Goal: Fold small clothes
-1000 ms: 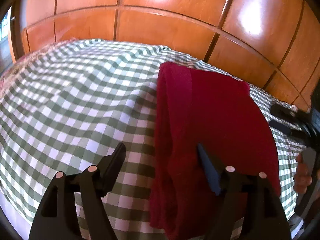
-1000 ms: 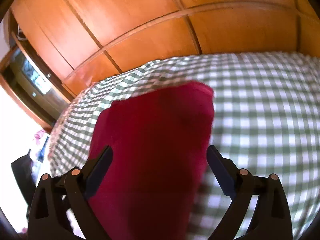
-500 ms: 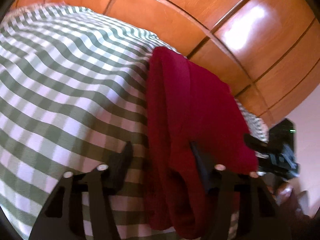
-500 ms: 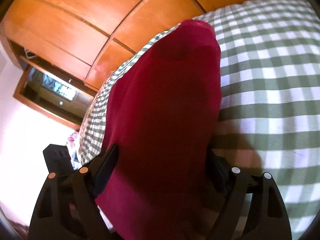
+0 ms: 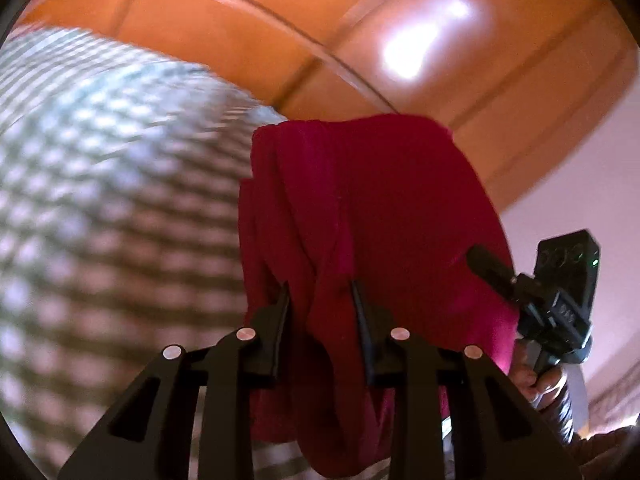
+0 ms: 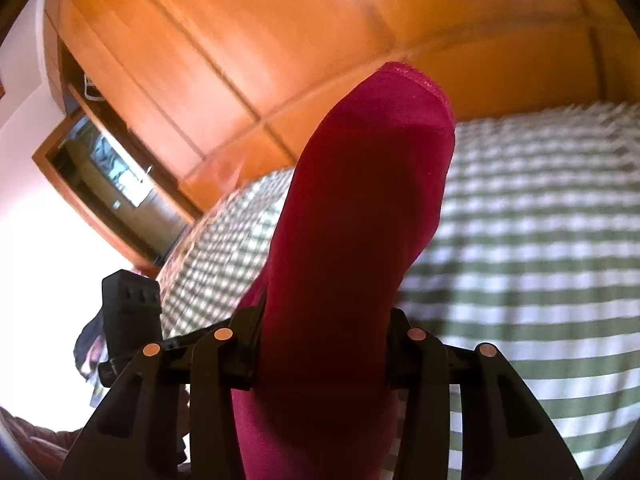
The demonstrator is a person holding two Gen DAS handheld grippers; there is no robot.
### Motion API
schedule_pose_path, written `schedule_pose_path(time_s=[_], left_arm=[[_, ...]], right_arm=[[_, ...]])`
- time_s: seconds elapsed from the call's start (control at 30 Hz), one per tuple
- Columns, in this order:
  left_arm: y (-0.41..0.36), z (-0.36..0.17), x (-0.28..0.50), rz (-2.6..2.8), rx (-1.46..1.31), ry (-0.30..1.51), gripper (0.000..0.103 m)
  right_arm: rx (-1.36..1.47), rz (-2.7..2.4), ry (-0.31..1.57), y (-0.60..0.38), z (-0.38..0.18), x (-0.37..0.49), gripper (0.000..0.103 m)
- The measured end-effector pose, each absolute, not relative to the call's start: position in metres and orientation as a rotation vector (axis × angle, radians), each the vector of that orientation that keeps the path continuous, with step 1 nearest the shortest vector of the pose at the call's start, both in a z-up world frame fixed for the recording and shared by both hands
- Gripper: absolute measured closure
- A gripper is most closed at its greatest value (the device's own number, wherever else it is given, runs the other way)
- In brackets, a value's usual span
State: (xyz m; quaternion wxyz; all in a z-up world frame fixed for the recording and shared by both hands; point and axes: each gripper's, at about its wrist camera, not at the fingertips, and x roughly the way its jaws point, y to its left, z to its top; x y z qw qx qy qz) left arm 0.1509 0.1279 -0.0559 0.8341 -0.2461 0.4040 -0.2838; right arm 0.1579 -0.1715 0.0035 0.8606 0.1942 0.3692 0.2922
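A dark red garment (image 5: 372,208), folded lengthwise, is raised off the green-and-white checked bedcover (image 5: 100,200). My left gripper (image 5: 320,300) has its jaws closing on the garment's near left corner, with bunched cloth pinched between the fingers. In the right wrist view the garment (image 6: 368,184) stands up in front of the wardrobe. My right gripper (image 6: 326,320) is closing its jaws around the thick near end, and the fingers press both sides. The right gripper (image 5: 492,272) also shows at the garment's right edge in the left wrist view.
Orange wooden wardrobe doors (image 5: 280,20) rise behind the bed. The checked bedcover (image 6: 540,240) spreads wide on either side of the garment. A framed glass opening (image 6: 112,172) sits at the far left. A person's hand (image 5: 536,384) holds the right gripper's handle.
Both grippers' jaws have narrowed onto the garment's near end. The near end has come up off the bedcover, and both views have tilted upward toward the wardrobe.
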Motion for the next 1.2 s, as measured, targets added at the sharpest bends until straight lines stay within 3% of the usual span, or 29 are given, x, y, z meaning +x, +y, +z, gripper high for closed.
schedule_pose_path(time_s=[0.27,0.43,0.5,0.57,0.63,0.67,0.8,0.97,1.1,1.17,1.2], left_arm=[[-0.037,-0.014,0.217,-0.801,-0.283,0.876,0.076],[-0.144,-0.041,0.245,-0.801,-0.105,0.992,0.085],[-0.164,-0.065,0.245,-0.771,-0.032,1.063,0.08],[-0.172,-0.074,0.239,-0.754,-0.009,1.027,0.077],[-0.171,-0.071,0.236,-0.744,0.009,1.013,0.077],[-0.171,-0.069,0.234,-0.742,0.013,1.01,0.077],[-0.169,-0.069,0.223,-0.711,0.042,0.975,0.075],[-0.161,-0.064,0.206,-0.657,0.042,0.949,0.071],[-0.162,-0.067,0.208,-0.609,0.06,0.941,0.058],[-0.159,-0.065,0.21,-0.597,0.036,0.951,0.056],[-0.155,-0.061,0.208,-0.577,0.03,0.943,0.05]], right_arm=[[0.46,0.326,0.634,-0.311,0.029,0.136,0.061],[0.499,0.112,0.658,-0.388,-0.001,0.128,0.058],[0.503,0.028,0.723,-0.408,-0.027,0.127,0.054],[0.527,-0.049,0.815,-0.42,-0.064,0.124,0.042],[0.58,-0.058,0.78,-0.428,-0.073,0.11,0.029],[0.595,-0.061,0.774,-0.429,-0.071,0.104,0.027],[0.527,-0.133,0.712,-0.43,-0.041,0.082,0.027],[0.387,-0.132,0.631,-0.404,0.002,0.088,0.051],[0.358,-0.156,0.809,-0.389,-0.044,0.126,0.055],[0.309,-0.202,0.8,-0.382,-0.052,0.129,0.055],[0.305,-0.212,0.796,-0.38,-0.048,0.128,0.055]])
